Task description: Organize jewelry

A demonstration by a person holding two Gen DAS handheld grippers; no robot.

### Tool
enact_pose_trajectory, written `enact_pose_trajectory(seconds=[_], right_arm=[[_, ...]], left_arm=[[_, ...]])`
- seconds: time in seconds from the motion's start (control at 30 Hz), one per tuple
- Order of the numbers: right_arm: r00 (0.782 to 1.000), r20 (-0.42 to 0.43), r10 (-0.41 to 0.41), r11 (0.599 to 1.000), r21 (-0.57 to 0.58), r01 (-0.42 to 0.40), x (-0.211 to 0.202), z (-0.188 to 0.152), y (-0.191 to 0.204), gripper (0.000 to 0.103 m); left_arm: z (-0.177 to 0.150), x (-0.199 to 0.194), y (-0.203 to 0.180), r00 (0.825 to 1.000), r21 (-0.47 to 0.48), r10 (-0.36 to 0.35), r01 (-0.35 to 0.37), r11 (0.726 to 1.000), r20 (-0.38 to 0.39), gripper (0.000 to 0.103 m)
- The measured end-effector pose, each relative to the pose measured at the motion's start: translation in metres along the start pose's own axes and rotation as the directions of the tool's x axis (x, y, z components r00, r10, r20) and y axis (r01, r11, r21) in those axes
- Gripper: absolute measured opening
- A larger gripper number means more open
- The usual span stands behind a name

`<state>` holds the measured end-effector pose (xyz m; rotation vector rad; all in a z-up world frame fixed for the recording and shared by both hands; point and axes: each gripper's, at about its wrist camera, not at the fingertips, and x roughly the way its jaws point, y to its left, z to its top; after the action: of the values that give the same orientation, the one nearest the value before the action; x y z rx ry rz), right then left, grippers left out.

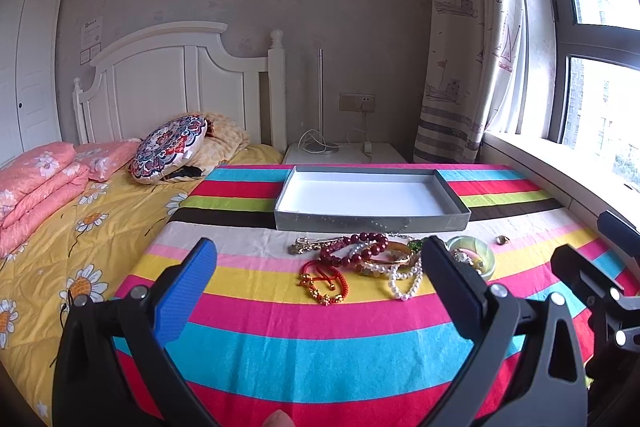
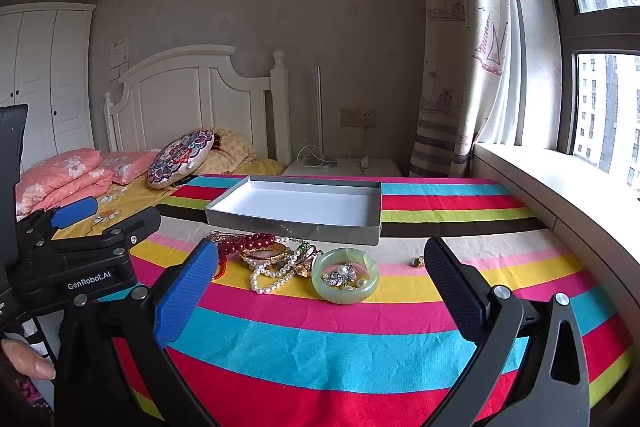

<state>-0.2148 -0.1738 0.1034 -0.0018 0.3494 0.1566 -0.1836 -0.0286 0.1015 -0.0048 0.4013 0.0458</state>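
Opening step: we held the left gripper [image 1: 320, 263] and right gripper [image 2: 324, 267] wide apart, empty, short of the jewelry pile [image 2: 264, 259] and jade bangle [image 2: 345, 281]. The grey tray [image 2: 296, 223] lay behind, toward the striped cloth's [image 2: 320, 347] far edge. Next, we judged, one loose piece needed pinching.

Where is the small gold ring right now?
In the right wrist view the ring lies alone on the striped cloth, right of the jade bangle, in front of the tray.
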Motion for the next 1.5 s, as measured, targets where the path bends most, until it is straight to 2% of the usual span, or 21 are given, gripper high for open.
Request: enact_pose_trajectory(seconds=[0.53, 0.9, 1.5], right_arm=[[1.000, 0.002, -0.002, 1.000, 0.004, 0.002, -0.001, -0.002, 0.001, 0.099], [0.999, 0.006, -0.043, 0.999, 0.006, 0.043, 0.000, -0.008, -0.002, 0.099], [0.999, -0.011, -0.044, 0.999, 0.005, 0.044, 0.004, -0.012, -0.001, 0.099]], left_arm=[[-0.004, 0.000, 0.000, 1.000, -0.001, 0.000, 0.000, 1.000, -0.011, 0.101], [-0.008, 0.002, 0.002, 1.000, -0.006, 0.007, -0.007, 1.000, -0.018, 0.101], [-0.009, 0.004, 0.001, 1.000, -0.009, 0.006, -0.006, 1.000, -0.023, 0.101]])
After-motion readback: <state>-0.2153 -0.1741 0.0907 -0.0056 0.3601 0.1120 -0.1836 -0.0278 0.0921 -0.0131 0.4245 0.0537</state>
